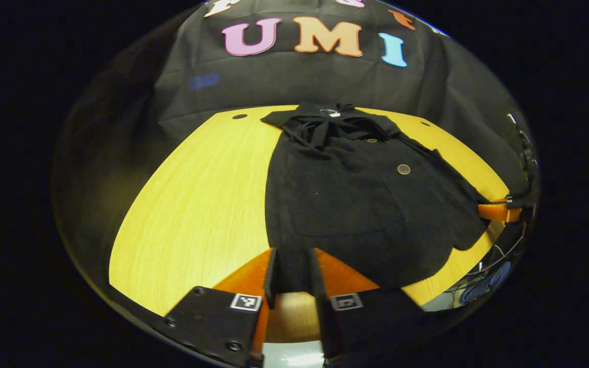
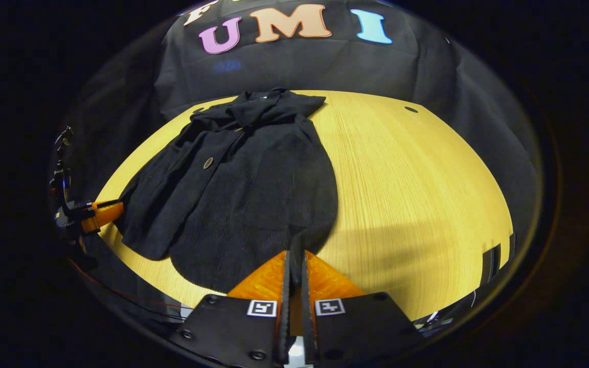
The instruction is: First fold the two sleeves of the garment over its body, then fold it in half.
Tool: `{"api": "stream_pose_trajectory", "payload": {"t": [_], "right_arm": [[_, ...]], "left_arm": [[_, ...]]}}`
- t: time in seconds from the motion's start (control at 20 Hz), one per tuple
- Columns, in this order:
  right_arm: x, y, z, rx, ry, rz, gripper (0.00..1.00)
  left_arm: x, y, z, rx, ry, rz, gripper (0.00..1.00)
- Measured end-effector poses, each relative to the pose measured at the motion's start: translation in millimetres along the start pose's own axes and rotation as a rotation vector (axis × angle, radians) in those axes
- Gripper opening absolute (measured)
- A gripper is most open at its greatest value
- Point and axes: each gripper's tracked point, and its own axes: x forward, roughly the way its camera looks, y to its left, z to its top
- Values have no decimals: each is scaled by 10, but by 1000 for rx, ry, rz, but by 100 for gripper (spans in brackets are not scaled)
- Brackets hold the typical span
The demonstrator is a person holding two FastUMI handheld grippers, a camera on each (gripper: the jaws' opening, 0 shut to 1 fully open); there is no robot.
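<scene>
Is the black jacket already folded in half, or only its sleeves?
Sleeves only: the black jacket lies full length on the table, collar far, hem near.

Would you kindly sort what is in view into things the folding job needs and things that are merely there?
Belongs to the job:
- black buttoned fabric garment, lying on the table
- left hand-held gripper, at the garment's near hem
- right hand-held gripper, closed on the hem

Merely there:
- yellow wood-grain table
- black cloth booth wall
</scene>
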Motion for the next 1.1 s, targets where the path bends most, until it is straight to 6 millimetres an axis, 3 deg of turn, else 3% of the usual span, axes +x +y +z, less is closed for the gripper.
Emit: {"api": "stream_pose_trajectory", "payload": {"t": [0.05, 0.1, 0.15, 0.55, 0.7, 0.85, 1.1], "right_arm": [[-29, -1, -2, 11, 6, 9, 13], [12, 17, 0, 32, 12, 36, 8], [-6, 12, 5, 52, 16, 57, 3], [4, 57, 113, 29, -10, 160, 3], [-134, 122, 281, 33, -49, 223, 3], [-257, 178, 627, 23, -112, 263, 3], [-378, 289, 1168, 51, -190, 293, 3]], "left_arm": [[-5, -10, -2, -16, 9, 8, 13], [-9, -22, -15, -31, 16, 15, 5], [-8, -25, -4, -45, 22, 21, 3], [-54, -43, 20, -174, 89, 55, 0], [-128, -80, 381, -227, 26, 61, 0], [-196, -172, 787, -210, -48, 40, 0], [-117, -267, 1356, -211, -116, -9, 0]]}}
